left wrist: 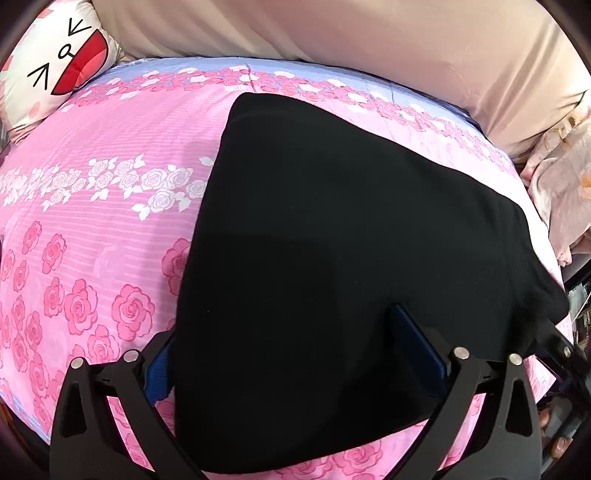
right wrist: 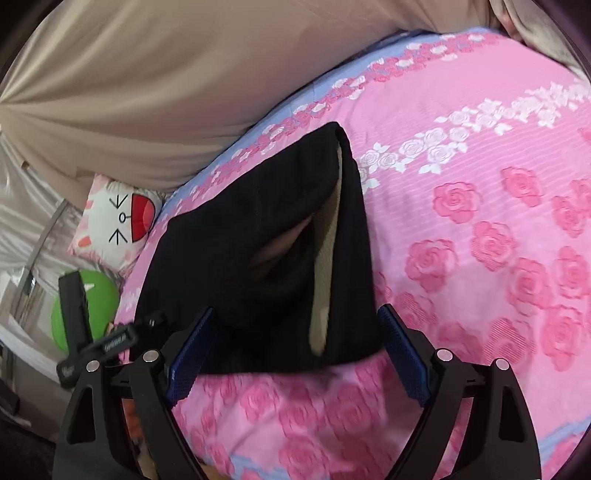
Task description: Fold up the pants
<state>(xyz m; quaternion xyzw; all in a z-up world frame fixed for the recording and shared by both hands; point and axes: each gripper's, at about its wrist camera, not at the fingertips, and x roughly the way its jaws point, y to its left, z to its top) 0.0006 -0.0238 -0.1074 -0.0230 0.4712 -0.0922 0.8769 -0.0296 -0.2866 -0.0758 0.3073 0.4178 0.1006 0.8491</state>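
Black pants [left wrist: 332, 240] lie folded on a pink rose-print bedspread [left wrist: 92, 221]. In the left wrist view my left gripper [left wrist: 291, 354] is open, its blue pads astride the near edge of the pants. In the right wrist view the pants [right wrist: 240, 258] show a beige inner lining [right wrist: 325, 266] at an opening. My right gripper [right wrist: 295, 347] is open, its blue pads either side of the near pants edge, just above the bedspread [right wrist: 480, 221].
A white cartoon-face pillow [left wrist: 55, 66] lies at the bed's far corner, also in the right wrist view [right wrist: 118, 218]. Beige curtain [left wrist: 369, 33] hangs behind the bed. A green ball [right wrist: 96, 302] sits beside the bed. Pale bedding [left wrist: 565, 192] is piled at the right.
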